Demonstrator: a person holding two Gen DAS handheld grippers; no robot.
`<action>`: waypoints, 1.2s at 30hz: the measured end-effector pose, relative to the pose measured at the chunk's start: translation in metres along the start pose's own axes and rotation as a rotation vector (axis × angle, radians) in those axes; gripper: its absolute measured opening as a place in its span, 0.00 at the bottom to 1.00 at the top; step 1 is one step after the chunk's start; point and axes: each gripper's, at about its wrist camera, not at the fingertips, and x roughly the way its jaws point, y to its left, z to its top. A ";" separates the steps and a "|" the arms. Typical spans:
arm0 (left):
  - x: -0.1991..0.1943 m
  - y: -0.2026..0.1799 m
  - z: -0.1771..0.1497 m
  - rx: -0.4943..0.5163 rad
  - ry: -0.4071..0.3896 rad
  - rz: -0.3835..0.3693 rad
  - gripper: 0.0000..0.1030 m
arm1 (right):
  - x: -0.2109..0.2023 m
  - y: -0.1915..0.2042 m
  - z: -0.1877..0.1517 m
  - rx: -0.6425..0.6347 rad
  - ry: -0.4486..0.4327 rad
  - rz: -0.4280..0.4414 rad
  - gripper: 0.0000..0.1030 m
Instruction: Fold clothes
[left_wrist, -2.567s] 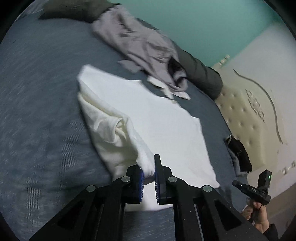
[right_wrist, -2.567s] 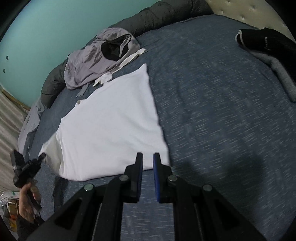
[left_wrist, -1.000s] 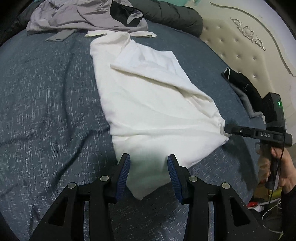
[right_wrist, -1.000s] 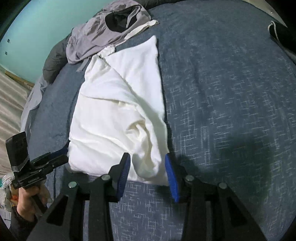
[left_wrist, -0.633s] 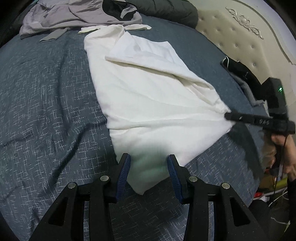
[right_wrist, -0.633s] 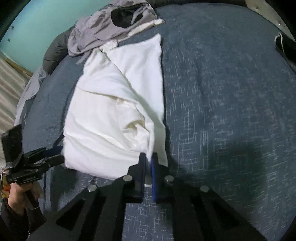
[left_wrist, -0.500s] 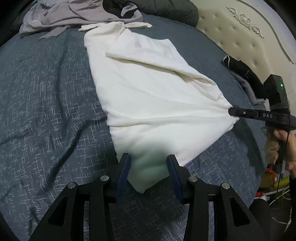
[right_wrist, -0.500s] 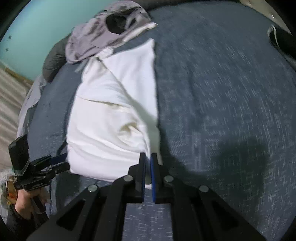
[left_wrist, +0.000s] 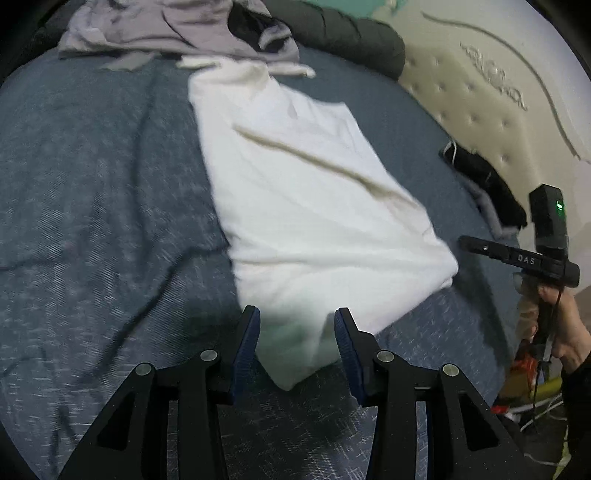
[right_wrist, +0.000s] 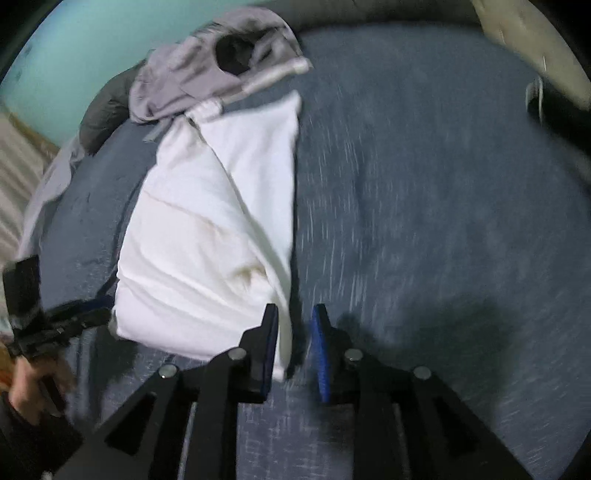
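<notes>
The white garment (left_wrist: 314, 206) lies lengthwise on the bed (left_wrist: 92, 184). Its near corner sits between the half-open left claw (left_wrist: 296, 345), ungripped. The right claw (right_wrist: 293, 347) is opening, cloth between its jaws.

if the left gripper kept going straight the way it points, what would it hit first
Most likely the near corner of the white garment, which lies between the left gripper's open jaws without being pinched. Under that corner is the blue bedspread. Depth is hard to judge here.
</notes>
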 end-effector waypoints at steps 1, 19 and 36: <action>-0.005 0.003 0.001 -0.006 -0.016 0.004 0.44 | -0.005 0.009 0.006 -0.048 -0.025 -0.007 0.20; 0.000 0.060 0.008 -0.103 -0.093 0.048 0.60 | 0.084 0.160 0.080 -0.518 -0.015 -0.092 0.30; -0.015 0.078 0.007 -0.154 -0.120 0.059 0.81 | 0.120 0.195 0.091 -0.571 -0.013 -0.096 0.35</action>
